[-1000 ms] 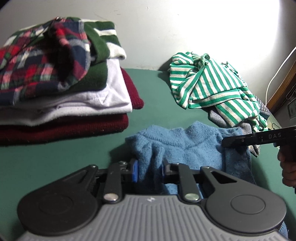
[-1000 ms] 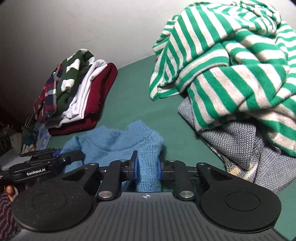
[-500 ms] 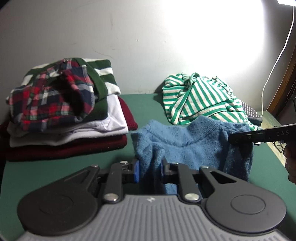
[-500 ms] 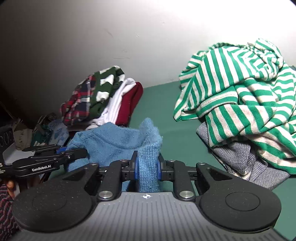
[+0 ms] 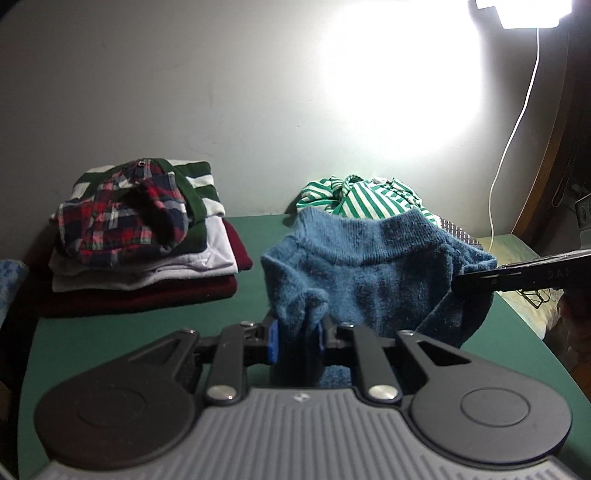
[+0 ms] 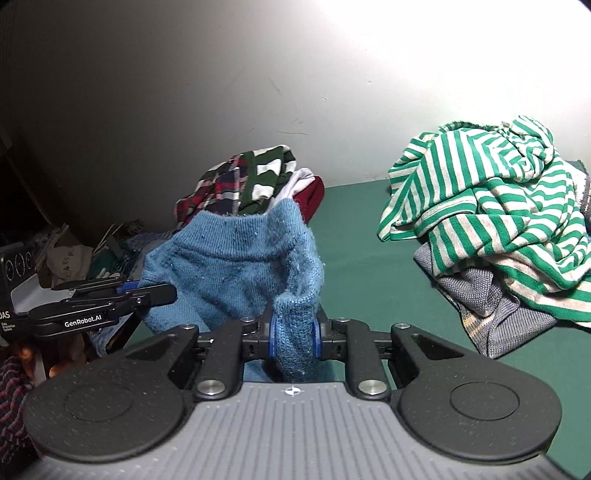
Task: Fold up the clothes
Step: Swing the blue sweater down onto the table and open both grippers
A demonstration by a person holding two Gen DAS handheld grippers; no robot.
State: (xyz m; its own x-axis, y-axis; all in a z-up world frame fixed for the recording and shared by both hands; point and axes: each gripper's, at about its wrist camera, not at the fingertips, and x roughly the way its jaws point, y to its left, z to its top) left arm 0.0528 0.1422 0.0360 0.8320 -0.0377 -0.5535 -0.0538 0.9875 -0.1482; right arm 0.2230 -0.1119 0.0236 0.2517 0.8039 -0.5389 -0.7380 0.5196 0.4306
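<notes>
A blue knit sweater [image 5: 373,280] hangs in the air between my two grippers, collar up, above the green table [image 5: 147,332]. My left gripper [image 5: 295,341] is shut on one shoulder of it. My right gripper [image 6: 294,338] is shut on the other shoulder of the blue sweater [image 6: 236,269]. The right gripper also shows at the right edge of the left wrist view [image 5: 480,282], and the left gripper shows at the left in the right wrist view [image 6: 162,293]. The sweater's lower part is hidden behind the gripper bodies.
A folded stack [image 5: 144,236] with a plaid shirt on top stands at the back left. A crumpled green-and-white striped garment [image 6: 491,218] lies over a grey knit [image 6: 495,317] at the back right. A bright lamp [image 5: 524,11] with a white cord hangs at right.
Both grippers have risen, lifting the blue sweater off the table. It now hangs spread between them and covers part of the striped pile in the left wrist view.
</notes>
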